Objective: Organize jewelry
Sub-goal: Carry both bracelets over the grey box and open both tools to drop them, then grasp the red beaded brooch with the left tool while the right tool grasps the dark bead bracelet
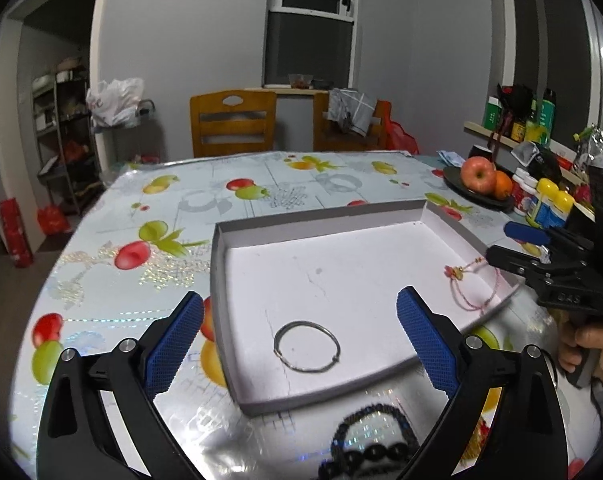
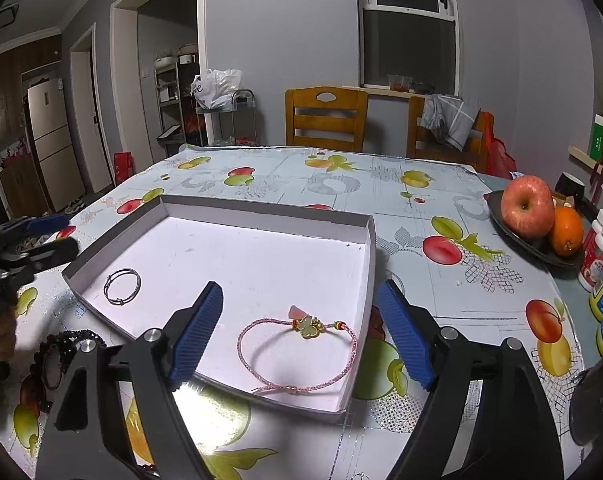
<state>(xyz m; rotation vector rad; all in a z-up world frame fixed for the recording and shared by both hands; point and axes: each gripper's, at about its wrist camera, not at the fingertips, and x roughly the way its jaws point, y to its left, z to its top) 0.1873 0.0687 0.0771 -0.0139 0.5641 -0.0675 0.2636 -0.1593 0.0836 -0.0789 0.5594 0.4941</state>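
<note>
A shallow white box (image 1: 381, 216) (image 2: 269, 216) lies on the fruit-print tablecloth. A thin silver bangle (image 1: 306, 346) (image 2: 122, 286) lies in its near left part. A pink cord bracelet with a green charm (image 2: 297, 354) (image 1: 475, 286) lies in its near right part. Black bead bracelets (image 1: 365, 440) (image 2: 61, 354) lie on the cloth in front of the box. My left gripper (image 1: 299, 338) is open above the bangle. My right gripper (image 2: 301, 334) is open above the pink bracelet; it also shows in the left wrist view (image 1: 513, 248).
A dark plate with an apple (image 2: 527, 206) and an orange (image 2: 566, 230) sits at the table's right. Bottles and jars (image 1: 549, 202) stand beside it. Two wooden chairs (image 1: 233, 122) stand behind the far edge.
</note>
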